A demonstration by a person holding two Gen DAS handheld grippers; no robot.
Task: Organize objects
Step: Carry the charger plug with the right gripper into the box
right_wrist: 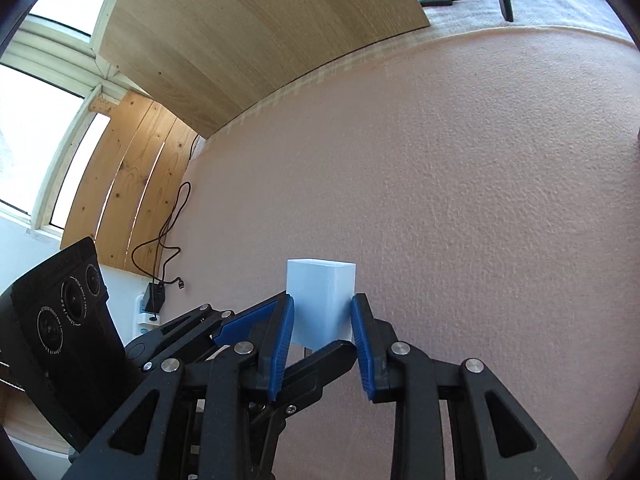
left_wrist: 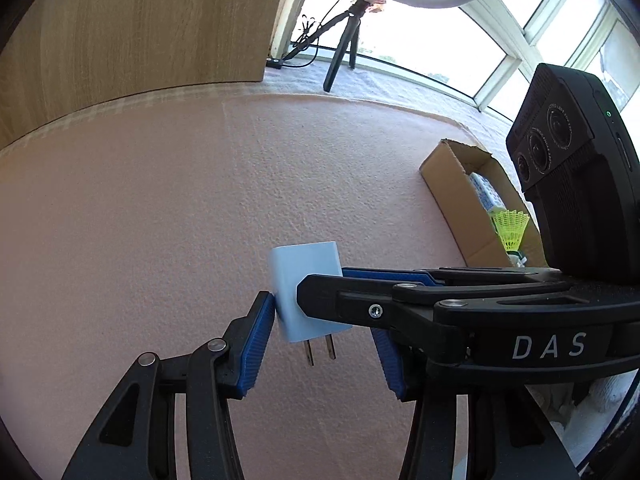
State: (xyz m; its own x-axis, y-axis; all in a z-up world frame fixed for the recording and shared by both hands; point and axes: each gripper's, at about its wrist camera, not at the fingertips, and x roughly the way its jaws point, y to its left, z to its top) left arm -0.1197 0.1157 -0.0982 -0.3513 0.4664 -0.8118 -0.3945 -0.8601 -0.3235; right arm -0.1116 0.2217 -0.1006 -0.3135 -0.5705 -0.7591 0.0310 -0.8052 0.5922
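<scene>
Carrying a white plug adapter (left_wrist: 308, 292) above the pink mat (left_wrist: 160, 220), prongs toward the camera. Left gripper (left_wrist: 320, 344): left pad touches the adapter; whether the right one does is hidden behind the other tool, so its hold cannot be told. Right gripper (right_wrist: 322, 344): clamped on the adapter. Cardboard box (left_wrist: 452, 184), far right, holds a yellow shuttlecock (left_wrist: 510, 230). Step judged: transfer. Next calls for travel rightward, release over the box.
</scene>
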